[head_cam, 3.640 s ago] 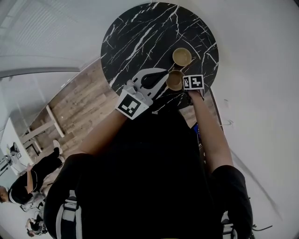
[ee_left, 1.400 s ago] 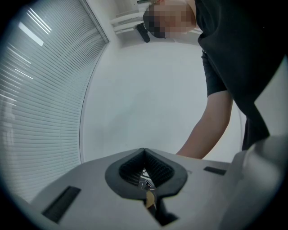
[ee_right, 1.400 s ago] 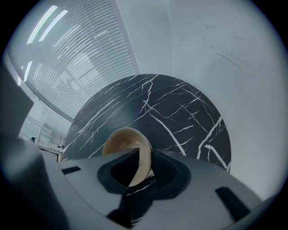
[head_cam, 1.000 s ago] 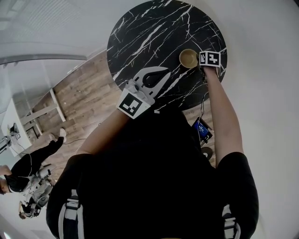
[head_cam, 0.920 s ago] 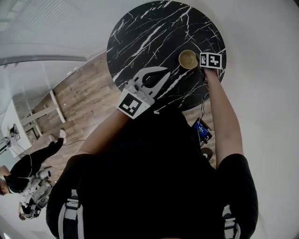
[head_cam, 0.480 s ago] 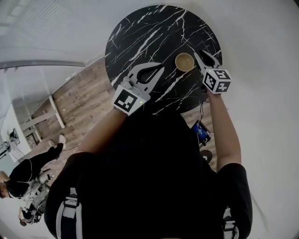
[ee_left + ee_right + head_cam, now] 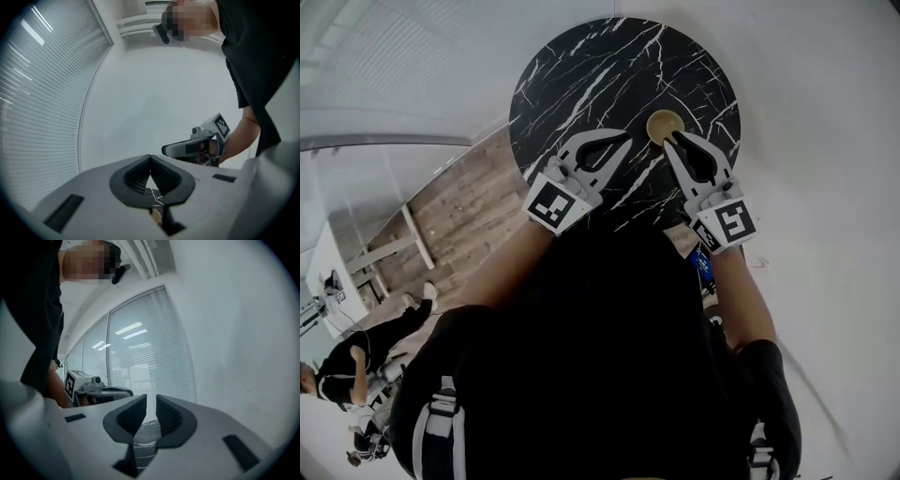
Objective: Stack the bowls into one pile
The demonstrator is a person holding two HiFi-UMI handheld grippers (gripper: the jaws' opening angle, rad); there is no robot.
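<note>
The tan bowls stand as one pile on the right part of the round black marble table. My right gripper hovers just in front of the pile, pointing level. Its jaws have just been closing and stand a narrow gap apart with nothing between them. My left gripper is held over the table to the left of the pile, shut and empty, its tips meeting. Each gripper view catches the other gripper: the right gripper and the left gripper.
The table is small, with its edge close to both grippers. Wooden floor lies to the left, and a person sits low at the far left. A device with a blue screen lies under the table's near edge.
The right gripper has come up off the pile, swung toward me and turned level, with its jaws narrower than before. The left gripper rose slightly. Two separate bowls stood there earlier; one pile stands now.
</note>
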